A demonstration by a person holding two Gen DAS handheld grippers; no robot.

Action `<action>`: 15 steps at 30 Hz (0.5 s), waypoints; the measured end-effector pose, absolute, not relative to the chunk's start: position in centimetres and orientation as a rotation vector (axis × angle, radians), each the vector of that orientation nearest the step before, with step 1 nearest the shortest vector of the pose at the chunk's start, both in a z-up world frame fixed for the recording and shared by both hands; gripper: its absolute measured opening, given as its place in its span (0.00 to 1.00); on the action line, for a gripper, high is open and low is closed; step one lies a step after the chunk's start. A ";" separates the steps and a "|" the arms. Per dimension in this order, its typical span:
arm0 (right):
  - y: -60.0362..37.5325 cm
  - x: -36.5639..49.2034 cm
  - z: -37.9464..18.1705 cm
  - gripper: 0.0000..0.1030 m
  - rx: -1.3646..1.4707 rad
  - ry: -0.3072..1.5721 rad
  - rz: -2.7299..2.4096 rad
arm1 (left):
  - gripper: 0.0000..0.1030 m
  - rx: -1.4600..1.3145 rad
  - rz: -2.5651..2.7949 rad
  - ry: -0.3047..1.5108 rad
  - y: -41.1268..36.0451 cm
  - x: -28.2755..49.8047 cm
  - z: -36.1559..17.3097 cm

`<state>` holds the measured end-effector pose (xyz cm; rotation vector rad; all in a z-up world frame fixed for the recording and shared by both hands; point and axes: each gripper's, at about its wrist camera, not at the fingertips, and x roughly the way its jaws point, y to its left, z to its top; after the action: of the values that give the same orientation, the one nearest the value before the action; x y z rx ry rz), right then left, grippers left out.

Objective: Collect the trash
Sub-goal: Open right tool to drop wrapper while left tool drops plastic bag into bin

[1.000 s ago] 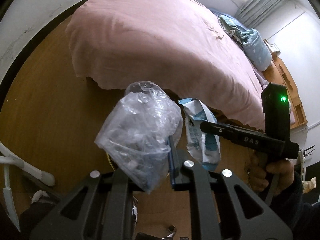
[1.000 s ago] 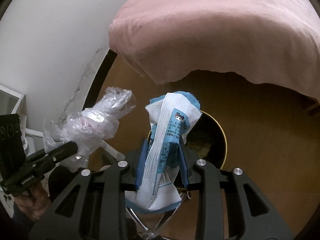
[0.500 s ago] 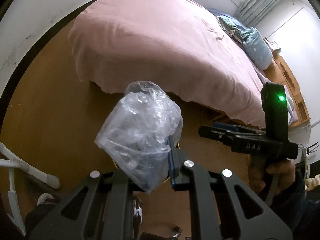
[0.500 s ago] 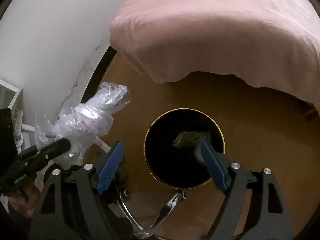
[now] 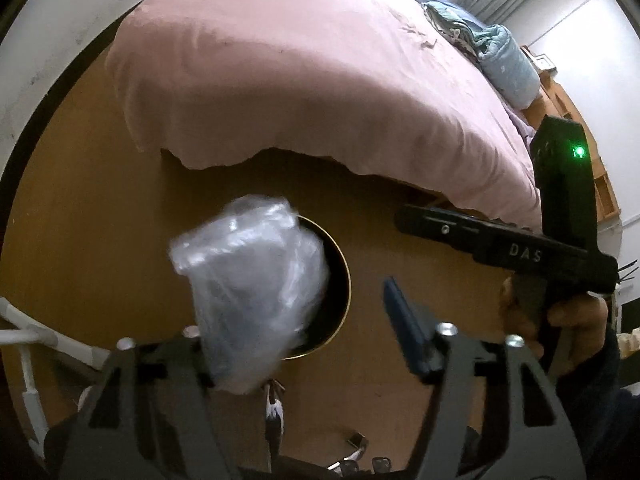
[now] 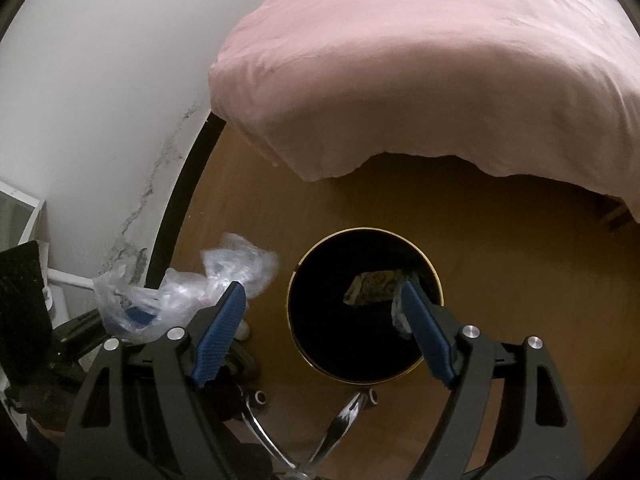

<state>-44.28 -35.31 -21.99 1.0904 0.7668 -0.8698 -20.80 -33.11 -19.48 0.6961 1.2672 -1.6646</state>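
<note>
My left gripper (image 5: 296,304) stands open, its jaws wide apart. A crumpled clear plastic bag (image 5: 252,292), blurred, hangs against the left finger above the black bin's gold rim (image 5: 347,280). In the right wrist view the bag (image 6: 224,280) still drapes over the left gripper (image 6: 132,316), left of the bin (image 6: 368,231). My right gripper (image 6: 322,288) is open above the bin's mouth with nothing between its pads. A crumpled wrapper (image 6: 372,286) lies inside the bin. In the left wrist view a hand holds the right gripper (image 5: 408,218) to the right of the bin.
A bed under a pink cover (image 5: 320,80) overhangs the wooden floor (image 6: 500,240) behind the bin. A white wall (image 6: 100,80) with a dark skirting runs at the left. Chrome chair legs (image 6: 340,420) lie just in front of the bin. White rack tubes (image 5: 24,336) stand at the far left.
The right gripper opened and the blue-and-white packet it held dropped away into the bin. The left gripper has now opened too, and the plastic bag has sunk lower over the bin.
</note>
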 end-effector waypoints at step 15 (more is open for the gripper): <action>-35.1 -44.8 -21.1 0.76 1.084 0.742 -0.881 | 0.82 0.733 -1.694 1.180 -32.4 -21.8 -17.9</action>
<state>-44.75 -35.13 -21.11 1.0841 0.7417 -0.8814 -21.85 -32.43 -17.86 0.7328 1.1799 -1.6940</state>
